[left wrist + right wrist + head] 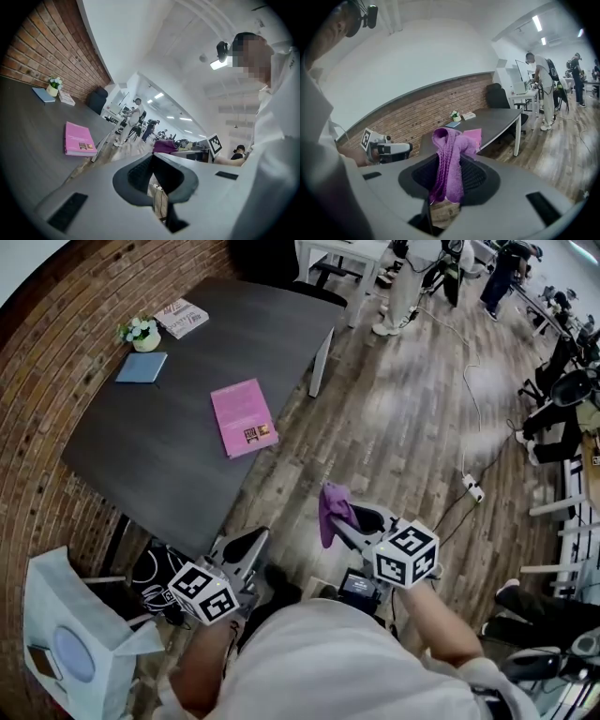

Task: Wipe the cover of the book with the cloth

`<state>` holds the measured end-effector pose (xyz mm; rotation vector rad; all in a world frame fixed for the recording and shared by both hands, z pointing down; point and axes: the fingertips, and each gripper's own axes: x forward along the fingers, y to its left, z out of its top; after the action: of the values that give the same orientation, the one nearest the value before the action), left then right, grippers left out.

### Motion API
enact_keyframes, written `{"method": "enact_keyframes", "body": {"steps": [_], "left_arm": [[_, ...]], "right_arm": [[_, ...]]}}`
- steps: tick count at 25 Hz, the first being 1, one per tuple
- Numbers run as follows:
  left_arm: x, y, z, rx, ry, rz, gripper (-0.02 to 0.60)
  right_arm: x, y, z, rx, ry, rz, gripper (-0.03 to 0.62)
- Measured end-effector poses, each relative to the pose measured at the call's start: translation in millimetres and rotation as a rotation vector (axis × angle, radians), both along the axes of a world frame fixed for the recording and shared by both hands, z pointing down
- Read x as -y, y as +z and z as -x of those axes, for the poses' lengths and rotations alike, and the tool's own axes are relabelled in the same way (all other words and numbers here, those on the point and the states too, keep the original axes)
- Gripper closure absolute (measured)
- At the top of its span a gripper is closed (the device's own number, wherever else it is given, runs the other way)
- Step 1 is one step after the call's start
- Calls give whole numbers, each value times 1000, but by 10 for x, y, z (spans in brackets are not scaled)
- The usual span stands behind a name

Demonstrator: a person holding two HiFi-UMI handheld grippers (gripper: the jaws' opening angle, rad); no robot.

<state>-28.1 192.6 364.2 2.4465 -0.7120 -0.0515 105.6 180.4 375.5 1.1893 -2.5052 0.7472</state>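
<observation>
While tight in right gripper point(449, 164), cloth point(447, 140) lengthwise along jaws, fold forward; left gripper point(153, 174) closed, empty.

Bright, even light falls from ceiling strips point(536, 22) high beyond the right claw point(449, 161); fisheye bending and black corners frame both gripper views; shadows are soft.

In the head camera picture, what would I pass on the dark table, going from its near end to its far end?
pink book → blue notebook → small pot of flowers
</observation>
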Motion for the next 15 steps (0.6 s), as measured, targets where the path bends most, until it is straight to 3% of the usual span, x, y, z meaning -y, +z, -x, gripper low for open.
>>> {"method": "enact_keyframes", "body": {"steps": [8,15], "left_arm": [[439,266,389,40,15,23,574],[808,536,385,96,19,42,574]], "right_arm": [[590,115,225,-76,23,9,468],[1099,419,211,-130,-17,45,467]]}}
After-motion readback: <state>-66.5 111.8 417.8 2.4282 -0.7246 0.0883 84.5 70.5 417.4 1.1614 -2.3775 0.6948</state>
